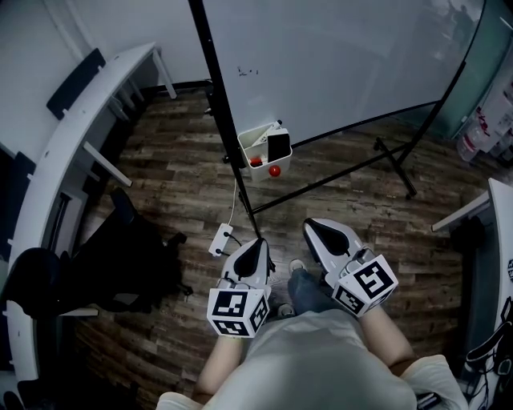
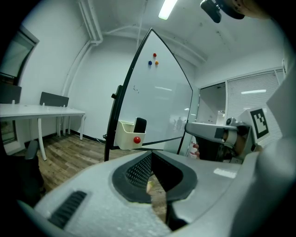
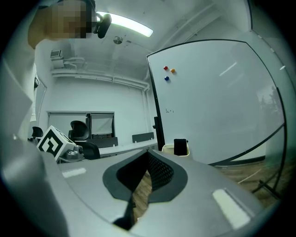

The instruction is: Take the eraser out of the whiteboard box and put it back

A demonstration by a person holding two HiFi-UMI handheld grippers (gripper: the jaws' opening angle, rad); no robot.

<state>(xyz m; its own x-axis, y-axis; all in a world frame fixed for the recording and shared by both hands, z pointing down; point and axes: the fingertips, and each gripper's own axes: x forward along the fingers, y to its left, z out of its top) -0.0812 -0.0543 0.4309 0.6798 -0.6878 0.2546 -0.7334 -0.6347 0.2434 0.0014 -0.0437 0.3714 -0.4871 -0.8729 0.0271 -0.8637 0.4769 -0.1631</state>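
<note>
While both are held low and well apart from the whiteboard (image 1: 345, 56), the left tool (image 1: 256, 243) and the right tool (image 1: 311, 228) are kept shut, and nothing is gripped. The black eraser (image 1: 278, 146) is stood up inside the white box (image 1: 250, 138), which is hung at the whiteboard's bottom left corner. A red ball (image 1: 274, 170) is stuck on the box's front.

A dark wood-plank floor (image 1: 176, 192) meets plain white walls (image 2: 55, 69). A long curved white desk (image 1: 64, 148) lines the left side, with a dark chair (image 1: 76, 82) behind it. A strip light (image 2: 167, 8) glows overhead, and blinds (image 2: 256, 92) cover a window on the right.
</note>
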